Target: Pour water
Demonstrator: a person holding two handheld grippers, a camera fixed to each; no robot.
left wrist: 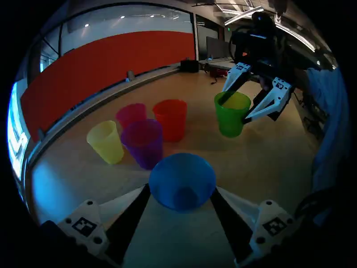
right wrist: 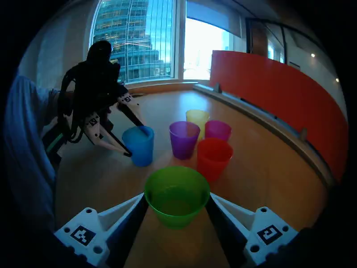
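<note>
Two cups are held, one per claw. Nearest in the left gripper view, the blue cup [left wrist: 182, 178] is clenched upright by the left gripper [left wrist: 180, 191]. Just beyond, a purple cup [left wrist: 143, 143], yellow cup [left wrist: 106, 142], red cup [left wrist: 170, 118] and pink cup [left wrist: 130, 114] are clustered on the table [left wrist: 267, 156]. Farther right, the green cup [left wrist: 231, 116] is grasped upright by the right gripper [left wrist: 233, 111]. Water cannot be made out in either. If a cup is tipped too fast or off-centre, water could be spilled onto the table; thin walls squeezed hard could buckle and slip.
</note>
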